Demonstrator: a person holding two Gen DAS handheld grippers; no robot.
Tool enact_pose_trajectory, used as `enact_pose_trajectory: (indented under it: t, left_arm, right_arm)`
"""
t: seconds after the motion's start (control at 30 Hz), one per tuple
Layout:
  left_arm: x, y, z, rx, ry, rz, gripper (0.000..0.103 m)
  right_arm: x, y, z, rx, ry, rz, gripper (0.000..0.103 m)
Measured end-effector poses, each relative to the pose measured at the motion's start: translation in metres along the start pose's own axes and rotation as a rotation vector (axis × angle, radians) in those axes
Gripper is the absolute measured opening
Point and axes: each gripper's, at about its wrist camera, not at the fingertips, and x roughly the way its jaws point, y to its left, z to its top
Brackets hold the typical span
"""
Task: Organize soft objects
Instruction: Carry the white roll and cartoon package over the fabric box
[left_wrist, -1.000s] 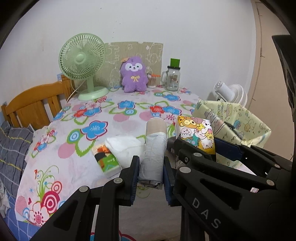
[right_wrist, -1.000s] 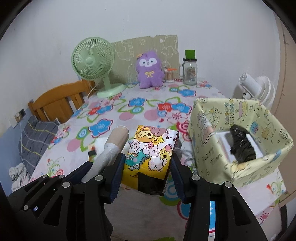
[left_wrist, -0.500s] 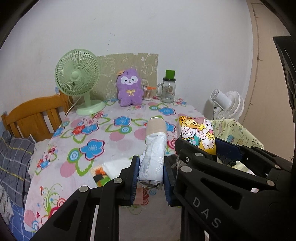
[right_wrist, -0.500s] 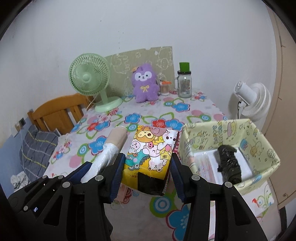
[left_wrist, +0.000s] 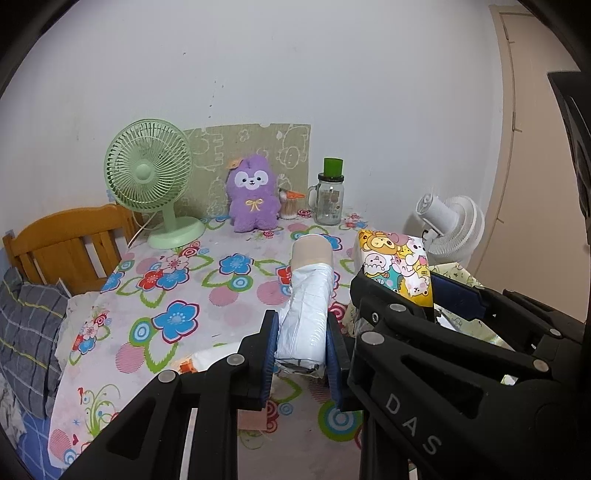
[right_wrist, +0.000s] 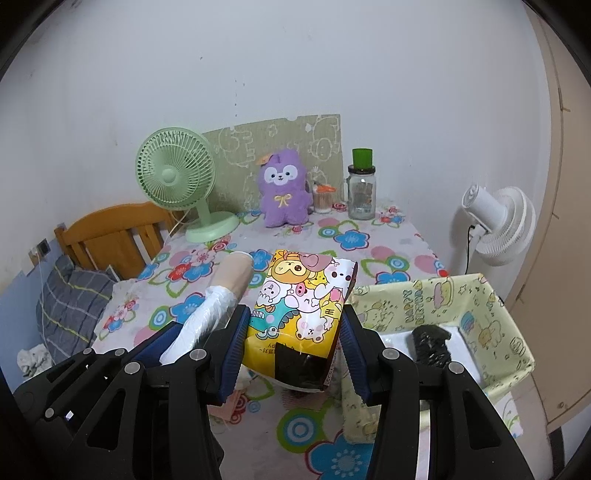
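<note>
**Both loads lifted clear of the table, box next**

Table (right_wrist: 391, 266), flowered cloth: sits lower in both wrist views than a second ago, and more wall shows above it. Both hands have gone up together with their loads.

Yellow storage box (right_wrist: 476, 295), at the table's near right corner: open top. A black bundle (right_wrist: 430, 341) lies inside on something white. More of the interior shows from the right wrist than before.

Right gripper (right_wrist: 293, 345): jaws part-way open, pressed on both sides of the cartoon-print pack (right_wrist: 306, 299), held off the cloth. Grip unchanged over the second.

Left gripper (left_wrist: 301, 349): jaws nearly closed, clamped on the white plastic-wrapped roll (left_wrist: 306, 314), its tan cardboard end pointing away. Also held off the cloth, just left of the pack.

Small white packet with an orange corner (left_wrist: 207, 358): remains on the cloth below the left jaws; only its edge shows, so probably tissues.

Judgement: pick-up is done for both items. Carrying them right and lowering into the box is what remains, with the packet left for later.
</note>
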Motion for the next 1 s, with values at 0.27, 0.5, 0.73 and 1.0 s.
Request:
enact_pose_trajectory:
  t: [0.27, 0.5, 0.73, 1.0]
  left_arm:
    - [0.006, -0.019, 0.002, -0.003, 0.002, -0.011, 0.023]
    - [0.014, -0.039, 0.006, 0.004, 0.003, -0.025, 0.023]
    - [0.021, -0.058, 0.01, 0.022, 0.003, -0.04, 0.023]
    - [0.031, -0.079, 0.014, 0.048, 0.005, -0.061, 0.023]
  right_arm:
    - [-0.001, -0.02, 0.002, 0.001, 0.0, 0.002, 0.052]
    - [-0.001, -0.041, 0.004, 0.002, -0.005, -0.008, 0.052]
    - [0.0, -0.064, 0.006, 0.016, -0.009, -0.023, 0.052]
    - [0.0, -0.089, 0.006, 0.039, -0.016, -0.047, 0.052]
